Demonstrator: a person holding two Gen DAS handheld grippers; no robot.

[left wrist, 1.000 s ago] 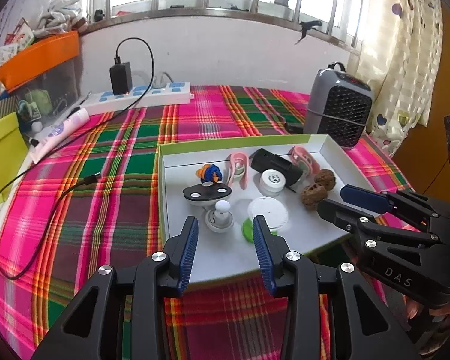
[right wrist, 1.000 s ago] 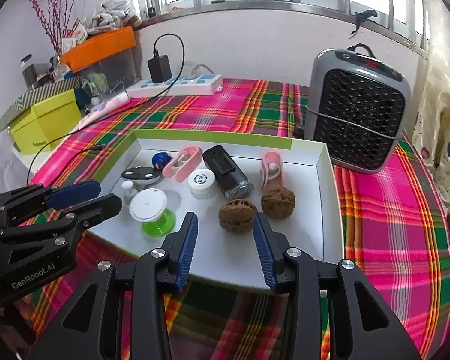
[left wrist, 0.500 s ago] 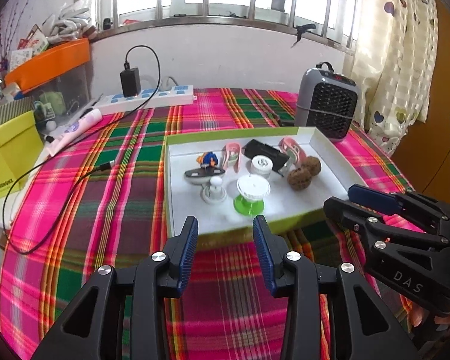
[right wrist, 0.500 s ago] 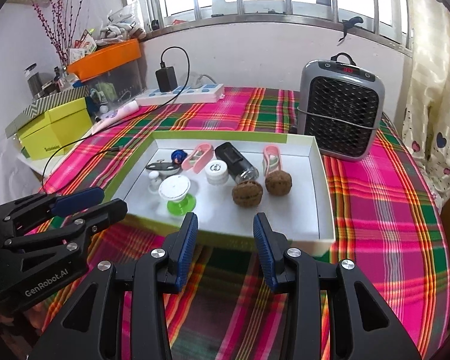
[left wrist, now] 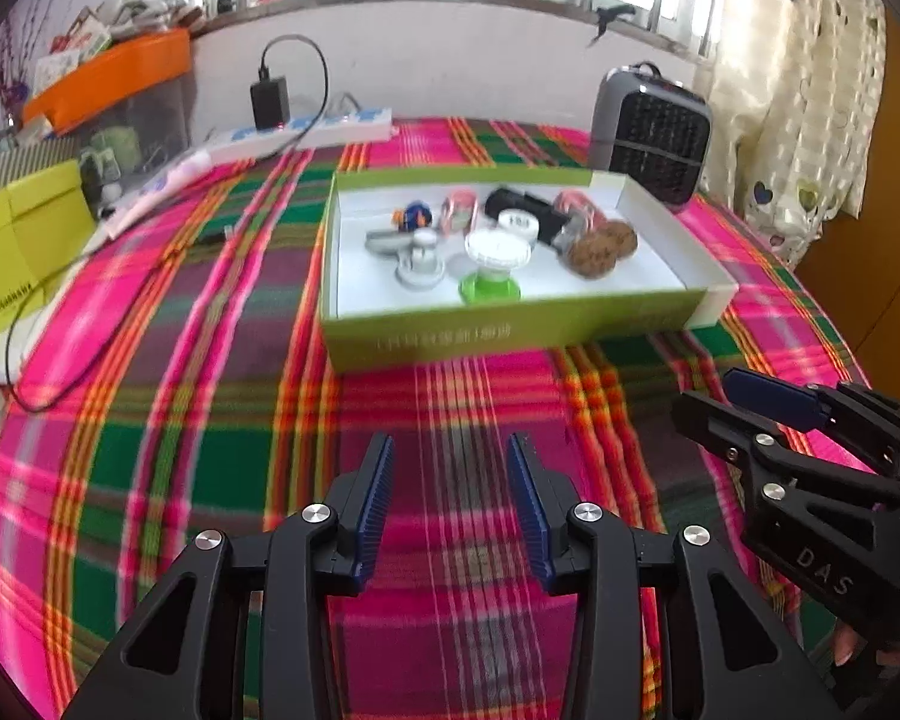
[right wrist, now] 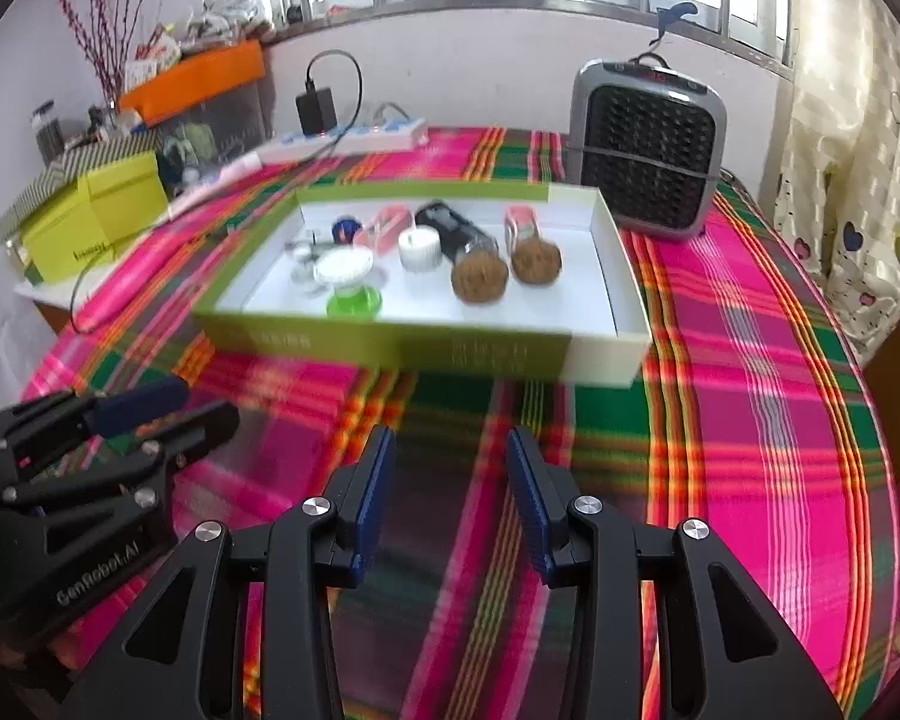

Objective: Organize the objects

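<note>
Two brown walnuts (right wrist: 504, 267) among trinkets in green-sided white tray (right wrist: 390, 348).

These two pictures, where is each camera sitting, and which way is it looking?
Left wrist view: sits on the left gripper, looks over the plaid cloth to the box; the right gripper shows at right.
Right wrist view: sits on the right gripper, facing the same box; the left gripper shows at left.
Shared: box, heater, window, both grippers open and empty.

Woven plaid cloth (left wrist: 210, 420) covers the table; the cardboard tray (left wrist: 510, 330) centre frame looks matt; walnuts (right wrist: 479, 278) rough.
</note>
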